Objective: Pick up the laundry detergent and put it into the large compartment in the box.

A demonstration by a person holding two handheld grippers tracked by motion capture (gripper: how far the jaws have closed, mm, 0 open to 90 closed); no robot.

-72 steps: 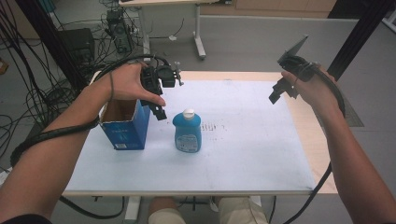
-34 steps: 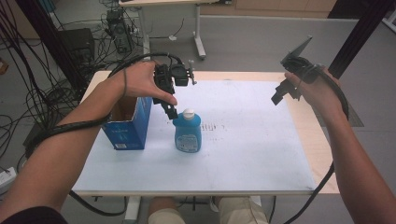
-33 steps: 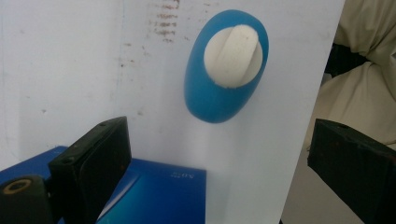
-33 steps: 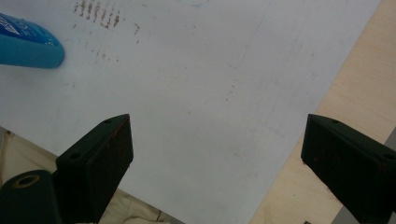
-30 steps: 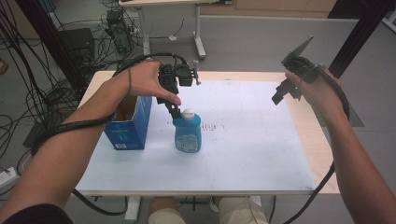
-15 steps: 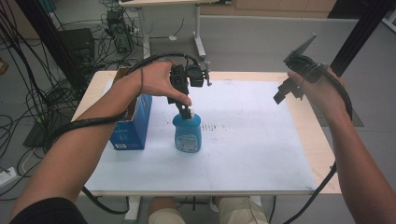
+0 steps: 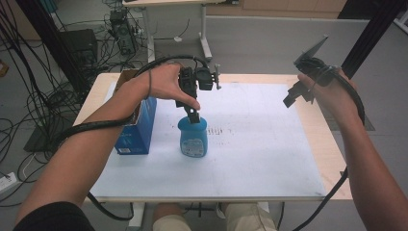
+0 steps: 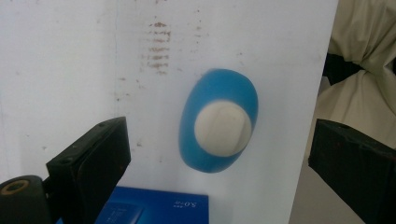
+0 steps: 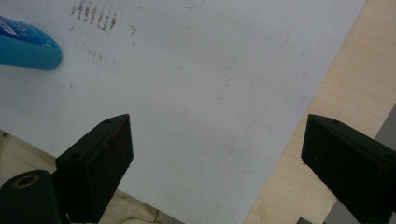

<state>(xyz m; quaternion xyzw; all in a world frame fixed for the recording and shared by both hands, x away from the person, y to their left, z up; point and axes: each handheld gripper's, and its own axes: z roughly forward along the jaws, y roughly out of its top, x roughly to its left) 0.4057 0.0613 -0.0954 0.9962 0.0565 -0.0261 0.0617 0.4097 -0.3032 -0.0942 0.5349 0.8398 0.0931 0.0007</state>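
On my table (image 7: 317, 144), white sheet (image 7: 260, 144) spread over it. Blue box (image 7: 137, 130) at left, just beside the blue bottle (image 7: 193, 139), which stands upright mid-sheet, white cap (image 8: 222, 128) up. My left gripper (image 7: 193, 115) sits directly above that cap, jaws spread wide either side. My right gripper (image 7: 292, 97), raised at right, jaws likewise spread, holding nothing.

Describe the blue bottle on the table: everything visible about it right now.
The blue bottle looks like smooth plastic, oval in cross-section, with a round white cap and a pale printed label on its front. It stands upright on the white sheet covering the table, just right of the blue box and apart from it. The left gripper hangs straight above its cap, jaws open on either side; whether they touch it is unclear.
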